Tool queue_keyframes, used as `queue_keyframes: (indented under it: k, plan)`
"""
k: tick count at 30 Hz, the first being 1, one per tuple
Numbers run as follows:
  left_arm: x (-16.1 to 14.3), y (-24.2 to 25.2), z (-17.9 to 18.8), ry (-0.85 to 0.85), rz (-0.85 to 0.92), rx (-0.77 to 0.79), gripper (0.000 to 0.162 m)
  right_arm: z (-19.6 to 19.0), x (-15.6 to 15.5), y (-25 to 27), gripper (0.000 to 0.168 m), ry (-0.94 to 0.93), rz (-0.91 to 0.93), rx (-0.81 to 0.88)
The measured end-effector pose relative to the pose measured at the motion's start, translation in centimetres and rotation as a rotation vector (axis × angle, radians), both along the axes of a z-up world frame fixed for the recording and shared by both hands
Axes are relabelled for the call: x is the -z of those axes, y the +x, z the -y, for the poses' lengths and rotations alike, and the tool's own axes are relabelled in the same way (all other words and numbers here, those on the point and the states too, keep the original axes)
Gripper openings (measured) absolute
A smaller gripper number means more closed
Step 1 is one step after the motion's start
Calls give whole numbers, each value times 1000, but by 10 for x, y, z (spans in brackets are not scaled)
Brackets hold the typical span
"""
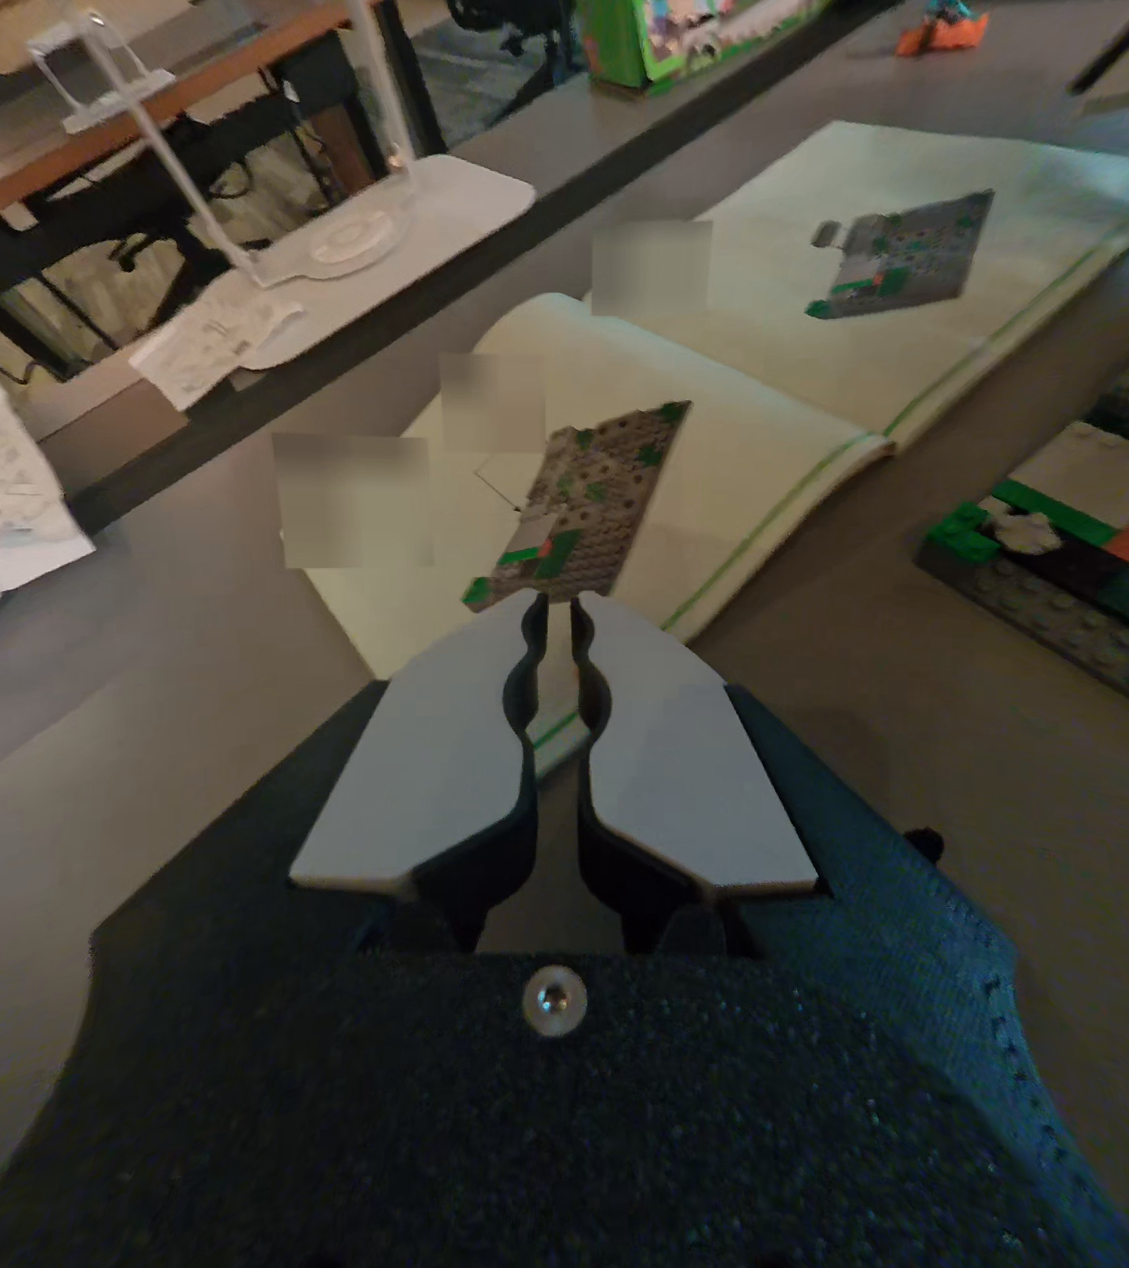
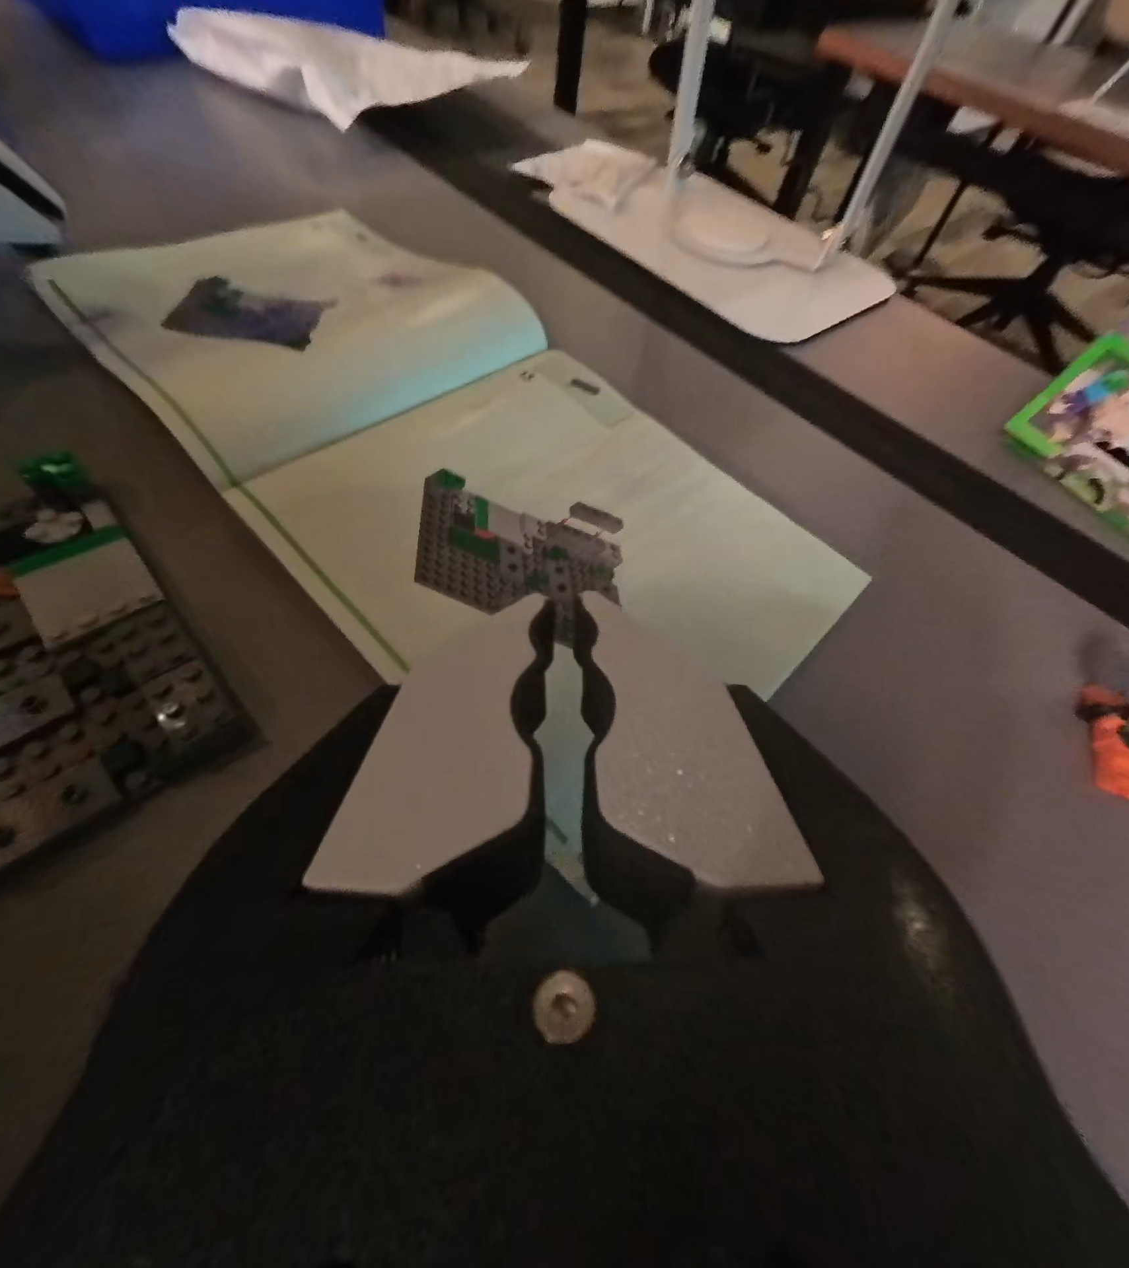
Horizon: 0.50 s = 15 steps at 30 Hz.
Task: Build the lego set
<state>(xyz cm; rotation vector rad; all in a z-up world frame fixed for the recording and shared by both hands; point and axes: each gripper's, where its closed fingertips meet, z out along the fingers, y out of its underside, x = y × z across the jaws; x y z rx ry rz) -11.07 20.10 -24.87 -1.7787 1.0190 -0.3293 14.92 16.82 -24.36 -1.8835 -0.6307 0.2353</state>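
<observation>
1. My left wrist view sits just behind my left gripper point(image 1: 559, 604), angled down over the grey table point(image 1: 136, 686), close to the surface.
2. It faces the open instruction booklet point(image 1: 753, 439) at frame centre; partial lego build point(image 1: 1083, 542) at right edge, box point(image 1: 671, 41) at top.
3. My right wrist view sits behind my right gripper point(image 2: 563, 621), similar height and downward tilt.
4. It faces the same booklet point(image 2: 616, 494) from the other side: build point(image 2: 60, 672) at left edge, box point(image 2: 1110, 439) at right.
5. Shared: booklet, build, box, white stand base point(image 1: 438, 206) point(image 2: 753, 274), orange figure point(image 1: 939, 31) point(image 2: 1124, 748).
</observation>
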Motion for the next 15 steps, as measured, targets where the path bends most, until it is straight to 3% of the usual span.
queue_keyframes:
  k: [7,15]
  plan:
    - [-16,-3,-28,47,-6,-99,0,-3,-16,10,0,109,-15,72]
    - [-10,3,-93,-102,-41,-221,0,0,-14,11,0,108,-16,67]
